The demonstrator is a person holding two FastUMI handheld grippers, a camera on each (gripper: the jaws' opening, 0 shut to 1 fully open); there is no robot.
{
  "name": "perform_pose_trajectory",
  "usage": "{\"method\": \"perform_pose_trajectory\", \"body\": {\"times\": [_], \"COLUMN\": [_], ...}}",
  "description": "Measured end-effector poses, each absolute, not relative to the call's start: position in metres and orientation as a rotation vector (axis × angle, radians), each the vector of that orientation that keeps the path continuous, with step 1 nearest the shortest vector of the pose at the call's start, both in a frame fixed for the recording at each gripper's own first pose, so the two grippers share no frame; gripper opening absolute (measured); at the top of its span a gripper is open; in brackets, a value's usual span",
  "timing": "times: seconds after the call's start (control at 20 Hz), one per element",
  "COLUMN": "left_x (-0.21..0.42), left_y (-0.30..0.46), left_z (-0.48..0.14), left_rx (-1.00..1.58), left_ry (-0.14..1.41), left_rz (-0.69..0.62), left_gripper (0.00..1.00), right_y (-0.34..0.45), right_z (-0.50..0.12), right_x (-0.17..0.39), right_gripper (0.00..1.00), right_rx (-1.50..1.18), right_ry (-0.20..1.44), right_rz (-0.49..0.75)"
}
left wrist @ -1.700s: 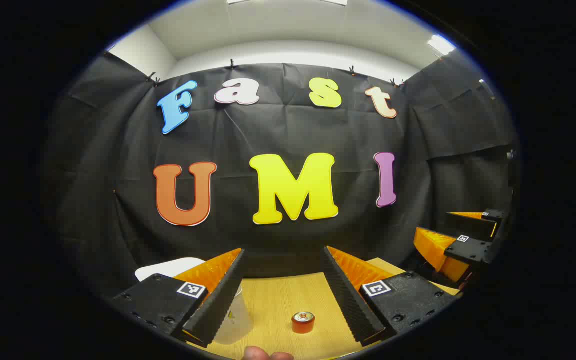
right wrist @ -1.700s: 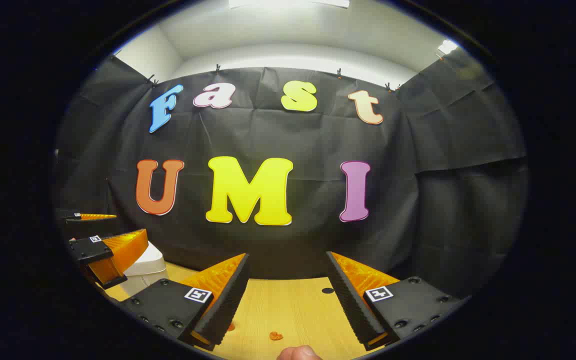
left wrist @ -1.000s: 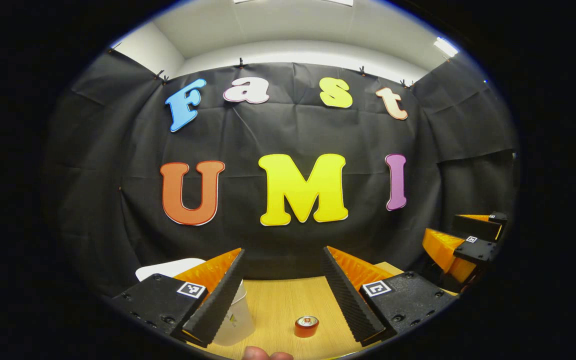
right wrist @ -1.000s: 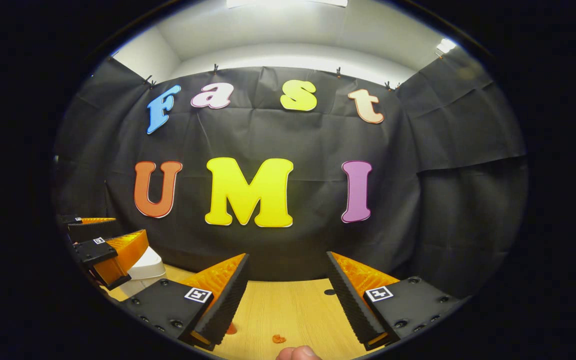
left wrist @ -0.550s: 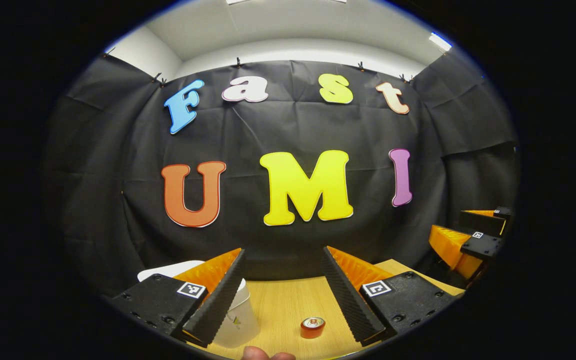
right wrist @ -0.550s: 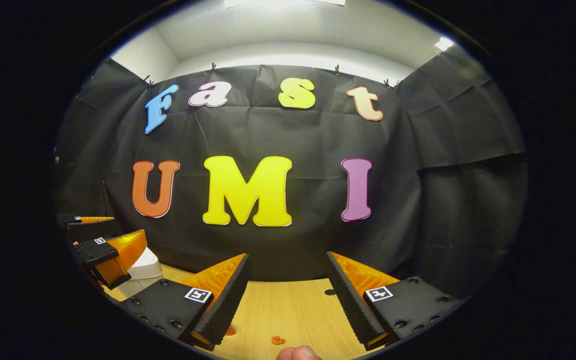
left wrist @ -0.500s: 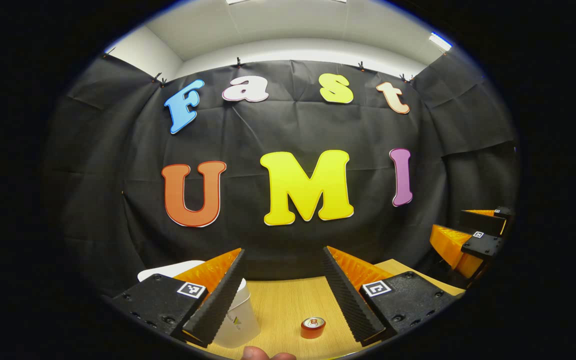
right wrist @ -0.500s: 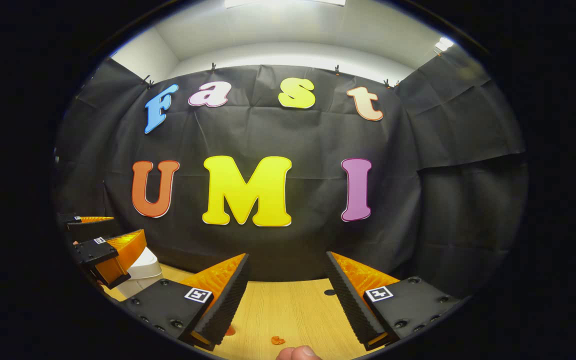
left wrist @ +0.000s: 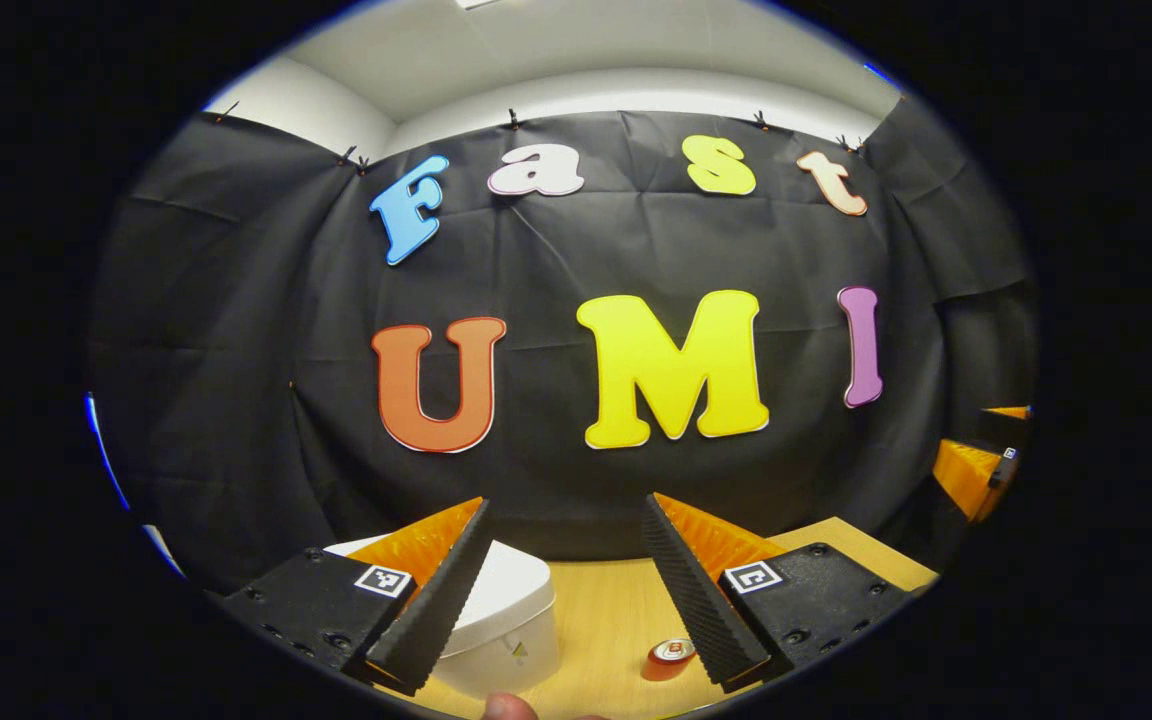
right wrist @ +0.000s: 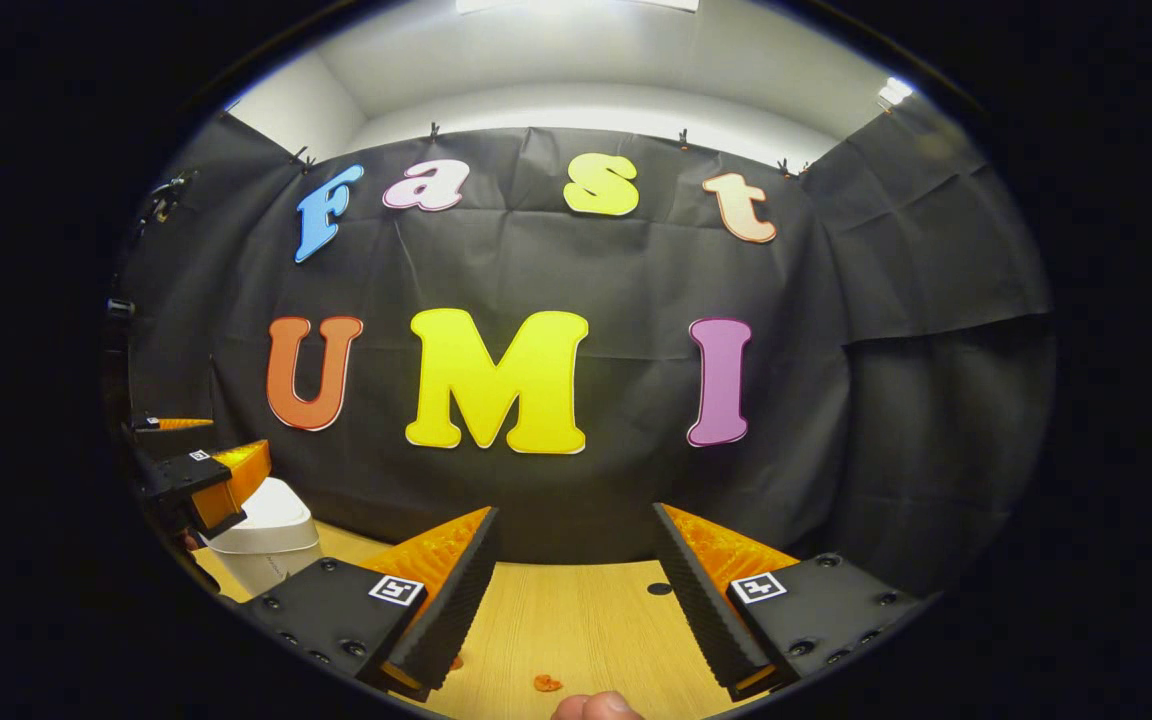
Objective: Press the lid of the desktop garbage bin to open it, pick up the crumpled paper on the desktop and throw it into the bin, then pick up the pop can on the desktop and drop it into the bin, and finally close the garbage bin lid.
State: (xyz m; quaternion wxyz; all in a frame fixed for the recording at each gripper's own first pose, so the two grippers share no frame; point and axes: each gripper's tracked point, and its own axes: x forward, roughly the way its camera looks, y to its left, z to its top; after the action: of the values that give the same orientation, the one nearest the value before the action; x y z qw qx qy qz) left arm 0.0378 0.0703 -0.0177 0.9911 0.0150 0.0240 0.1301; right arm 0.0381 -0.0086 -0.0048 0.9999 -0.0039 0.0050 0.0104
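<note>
Opening step in hand. Left gripper (left wrist: 564, 590) above white bin (left wrist: 506, 625), lid down; jaws apart, empty. Right gripper (right wrist: 576, 595) likewise gaping, idle. Pop can (left wrist: 671, 655) upright on counter (left wrist: 606, 610) beside bin. Next: press lid.

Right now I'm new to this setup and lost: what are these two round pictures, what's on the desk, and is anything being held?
Each picture comes from a camera riding on a hand-held gripper that a person carries, looking forward along its two fingers.

In the left gripper view, the left hand-held gripper is open and holds nothing. Below it on the wooden desk stand the white garbage bin, its lid down, and a pop can to its right.

In the right gripper view, the right hand-held gripper is also open and empty. The bin sits far left there, with the left gripper just above it. Small orange scraps lie on the desk; I can't tell what they are.
</note>
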Motion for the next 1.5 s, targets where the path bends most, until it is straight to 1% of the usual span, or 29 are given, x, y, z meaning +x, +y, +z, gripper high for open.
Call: {"method": "perform_pose_trajectory", "body": {"times": [0.3, 0.5, 0.55, 0.6, 0.7, 0.75, 0.8, 0.9, 0.95, 1.0, 1.05, 1.15, 1.2, 1.35, 1.4, 1.5], "left_x": [0.049, 0.050, 0.051, 0.052, 0.057, 0.060, 0.061, 0.062, 0.063, 0.065, 0.066, 0.065, 0.065, 0.063, 0.063, 0.062], "left_y": [0.114, 0.139, 0.142, 0.144, 0.148, 0.151, 0.155, 0.159, 0.160, 0.163, 0.165, 0.168, 0.167, 0.167, 0.168, 0.166], "left_z": [-0.039, -0.056, -0.061, -0.065, -0.076, -0.080, -0.084, -0.096, -0.101, -0.105, -0.110, -0.120, -0.127, -0.141, -0.141, -0.146], "left_rx": [0.045, 0.049, 0.039, 0.028, 0.010, 0.005, 0.000, -0.017, -0.025, -0.031, -0.039, -0.064, -0.078, -0.120, -0.125, -0.128], "left_ry": [0.104, 0.161, 0.172, 0.182, 0.207, 0.216, 0.225, 0.249, 0.260, 0.270, 0.281, 0.313, 0.331, 0.375, 0.362, 0.385], "left_rz": [0.380, 0.485, 0.492, 0.497, 0.515, 0.528, 0.542, 0.556, 0.563, 0.577, 0.592, 0.612, 0.615, 0.631, 0.634, 0.645], "left_gripper": [0.95, 0.88, 0.83, 0.81, 0.72, 0.65, 0.62, 0.53, 0.44, 0.39, 0.30, 0.22, 0.20, 0.10, 0.09, 0.07], "right_y": [-0.018, -0.024, -0.026, -0.026, -0.027, -0.029, -0.029, -0.032, -0.032, -0.033, -0.034, -0.035, -0.035, -0.035, -0.035, -0.035], "right_z": [-0.006, -0.004, -0.003, -0.003, -0.001, 0.001, 0.001, 0.000, 0.001, 0.001, 0.002, 0.003, 0.003, 0.000, -0.001, -0.004], "right_x": [0.041, 0.044, 0.044, 0.045, 0.045, 0.045, 0.046, 0.047, 0.047, 0.047, 0.049, 0.050, 0.049, 0.050, 0.051, 0.051], "right_gripper": [0.95, 0.94, 0.95, 0.95, 0.95, 0.95, 0.94, 0.95, 0.95, 0.95, 0.95, 0.95, 0.95, 0.95, 0.95, 0.95], "right_rx": [-0.056, -0.061, -0.062, -0.063, -0.067, -0.072, -0.077, -0.083, -0.086, -0.088, -0.091, -0.097, -0.099, -0.097, -0.097, -0.093], "right_ry": [0.016, 0.018, 0.018, 0.018, 0.013, 0.011, 0.009, 0.011, 0.012, 0.012, 0.012, 0.009, 0.009, 0.017, 0.018, 0.025], "right_rz": [0.027, 0.020, 0.017, 0.015, 0.015, 0.014, 0.012, 0.011, 0.009, 0.008, 0.006, 0.006, 0.007, 0.009, 0.008, 0.008]}}
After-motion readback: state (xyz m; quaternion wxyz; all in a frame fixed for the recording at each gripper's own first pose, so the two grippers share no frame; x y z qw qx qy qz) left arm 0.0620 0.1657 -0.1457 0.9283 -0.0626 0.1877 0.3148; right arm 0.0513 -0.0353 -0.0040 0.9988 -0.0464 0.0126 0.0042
